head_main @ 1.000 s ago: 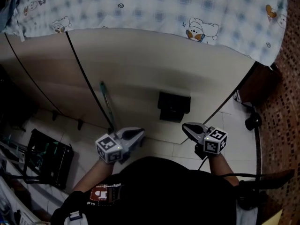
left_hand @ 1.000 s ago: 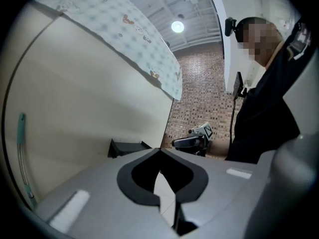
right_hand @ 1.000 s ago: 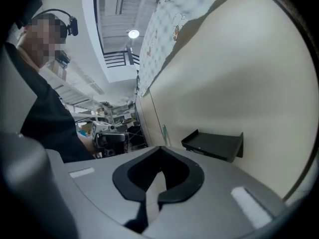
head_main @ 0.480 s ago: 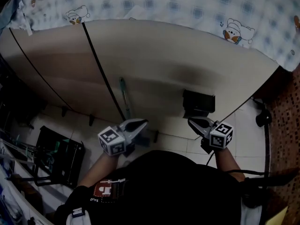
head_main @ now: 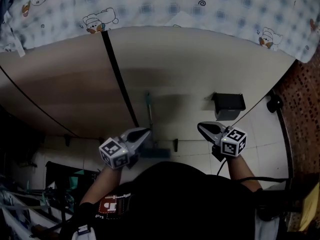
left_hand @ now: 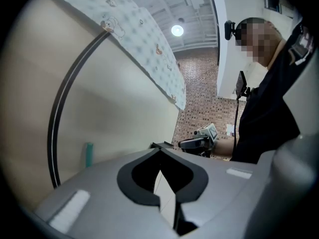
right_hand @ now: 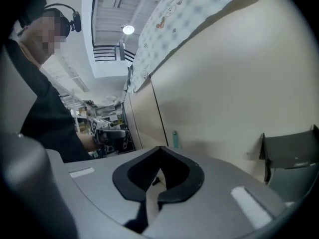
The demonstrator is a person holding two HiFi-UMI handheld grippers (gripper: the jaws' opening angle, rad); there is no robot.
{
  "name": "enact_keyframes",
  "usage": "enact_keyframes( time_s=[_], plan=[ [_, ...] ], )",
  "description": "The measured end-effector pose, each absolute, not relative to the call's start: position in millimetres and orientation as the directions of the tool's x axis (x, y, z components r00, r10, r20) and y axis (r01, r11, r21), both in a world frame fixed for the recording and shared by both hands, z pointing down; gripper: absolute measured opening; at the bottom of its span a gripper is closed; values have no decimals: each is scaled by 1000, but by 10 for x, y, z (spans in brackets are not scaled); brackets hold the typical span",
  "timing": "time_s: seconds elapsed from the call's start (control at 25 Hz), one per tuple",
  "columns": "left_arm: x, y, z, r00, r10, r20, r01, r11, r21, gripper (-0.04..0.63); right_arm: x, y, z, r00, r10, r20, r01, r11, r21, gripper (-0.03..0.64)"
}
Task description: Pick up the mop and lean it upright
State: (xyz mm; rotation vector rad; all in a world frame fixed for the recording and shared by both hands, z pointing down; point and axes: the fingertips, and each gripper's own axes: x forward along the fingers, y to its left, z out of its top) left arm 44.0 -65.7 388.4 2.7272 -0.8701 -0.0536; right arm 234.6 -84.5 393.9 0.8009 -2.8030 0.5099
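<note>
Grey plastic, two jaws, hand-held: left gripper (head_main: pixel 146 131) – jaws drawn together with the tips meeting, nothing between them. Its marker cube (head_main: pixel 114 153) sits at the rear, on a bare forearm.

Grey plastic, matching item: right gripper (head_main: pixel 200 126) – jaws likewise closed and empty. It is level with the left gripper and well apart from it. Its marker cube (head_main: pixel 233 142) is also at the rear.

Pale tiled floor (head_main: pixel 200 156) lies below and between both grippers.

Mop (head_main: pixel 149 111): the teal handle stands upright against the wall, just ahead of the left gripper's tips and touching neither gripper. A dark, blurred mop head lies on the floor just to that gripper's right. The handle's teal end shows in the left gripper view (left_hand: pixel 88 154) to the left of the jaws, and in the right gripper view (right_hand: pixel 175 139) just beyond the jaw tips.

Black box (head_main: pixel 228 104): fixed low on the wall, ahead of the right gripper and slightly to its right.

Beige wall panel (head_main: pixel 190 69): smooth, beyond both grippers. A black seam (head_main: pixel 120 84) runs up it, ahead and left of the left gripper.

Blue-checked cloth (head_main: pixel 165 4) with cartoon bears: farthest, hanging over the top of the panel.
</note>
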Motion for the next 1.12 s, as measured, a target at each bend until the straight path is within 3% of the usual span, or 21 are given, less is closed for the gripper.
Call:
enact_keyframes(
  time_s=[0.28,0.68,0.88,1.12],
  plan=[
    [431,-690,3805,812,-583,28,-564,-773,289,0,2405,-831,3955,-832,-493,254,-552,781,-293,14],
    [714,-578,3835,795,-602,78,-597,-751,283,0,2463,-839,4086,-876,-417,244,-475,834,-280,14],
    [470,-518,3811,800,-595,79,-590,-756,282,0,2211,-750,4137,-876,-416,245,-475,832,-286,14],
    [-207,-613,3846,845,-533,42,-524,-811,258,0,1695,-813,4155,-821,-515,246,-567,785,-249,14]
  ],
)
